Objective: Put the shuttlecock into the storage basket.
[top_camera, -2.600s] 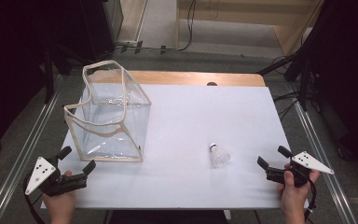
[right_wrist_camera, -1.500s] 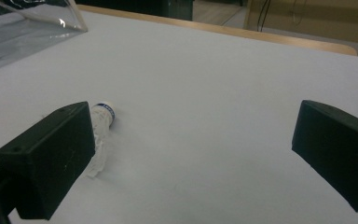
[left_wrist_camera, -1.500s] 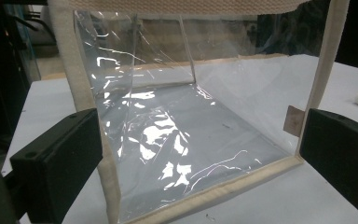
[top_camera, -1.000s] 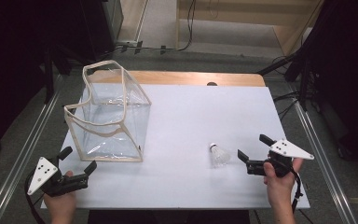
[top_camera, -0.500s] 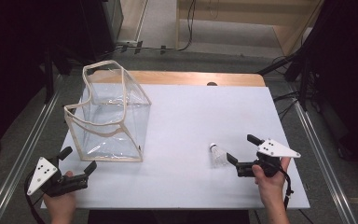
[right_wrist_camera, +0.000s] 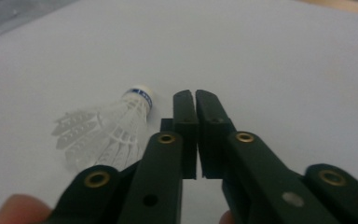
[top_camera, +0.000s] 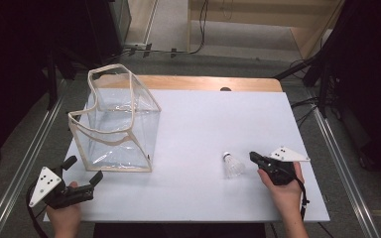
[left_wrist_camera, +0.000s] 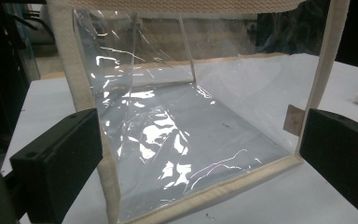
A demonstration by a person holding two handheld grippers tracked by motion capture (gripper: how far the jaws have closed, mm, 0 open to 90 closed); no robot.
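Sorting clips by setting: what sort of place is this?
Likely a lab recording station, not a home: a white-topped table between metal rails, cables on the floor, and just a clear bag and shuttlecock laid out.

Bag top and left claw cut off.

Right gripper low over table, jaws just closed together, nothing between them; left gripper held level, jaws wide apart.
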